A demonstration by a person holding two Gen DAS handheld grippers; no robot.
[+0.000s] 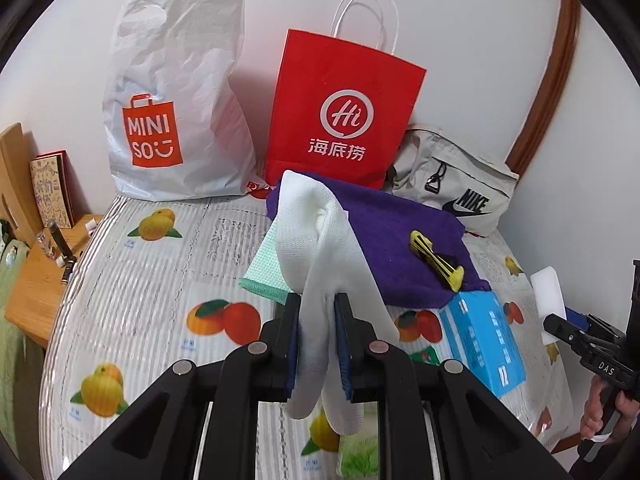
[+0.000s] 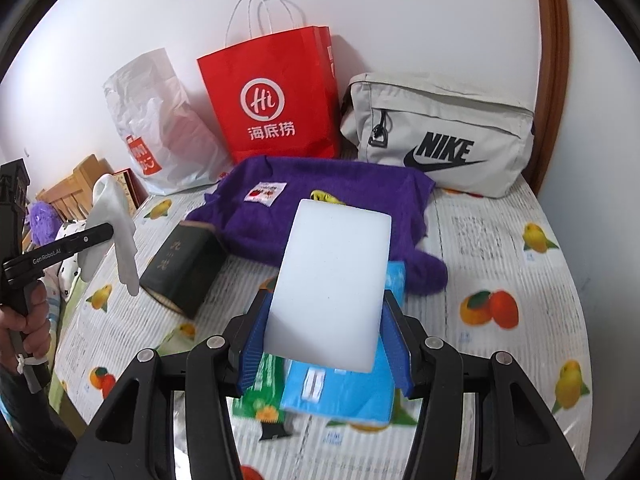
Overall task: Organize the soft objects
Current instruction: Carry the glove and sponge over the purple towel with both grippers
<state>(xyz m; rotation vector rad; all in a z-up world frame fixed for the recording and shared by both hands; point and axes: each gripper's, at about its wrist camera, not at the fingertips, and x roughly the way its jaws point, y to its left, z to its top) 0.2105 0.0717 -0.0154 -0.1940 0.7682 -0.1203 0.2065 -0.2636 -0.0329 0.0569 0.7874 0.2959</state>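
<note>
My left gripper [image 1: 318,344] hangs level above the fruit-print desk [image 1: 160,304], its fingers [image 1: 292,344] pinched tight on a white cloth [image 1: 320,248] that drapes over and below them. My right gripper [image 2: 326,344], off to the side and raised over the blue packet [image 2: 340,396], has its fingers clamped on a white sponge block [image 2: 332,280]. The purple towel [image 2: 320,208] lies beyond on the desk, in front of the red paper bag [image 2: 276,104].

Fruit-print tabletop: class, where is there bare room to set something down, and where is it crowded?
Free: the left stretch of the tabletop in front of the Miniso bag, and the right side below the Nike pouch. Crowded: the middle, around the purple towel, blue pack and dark tin.
</note>
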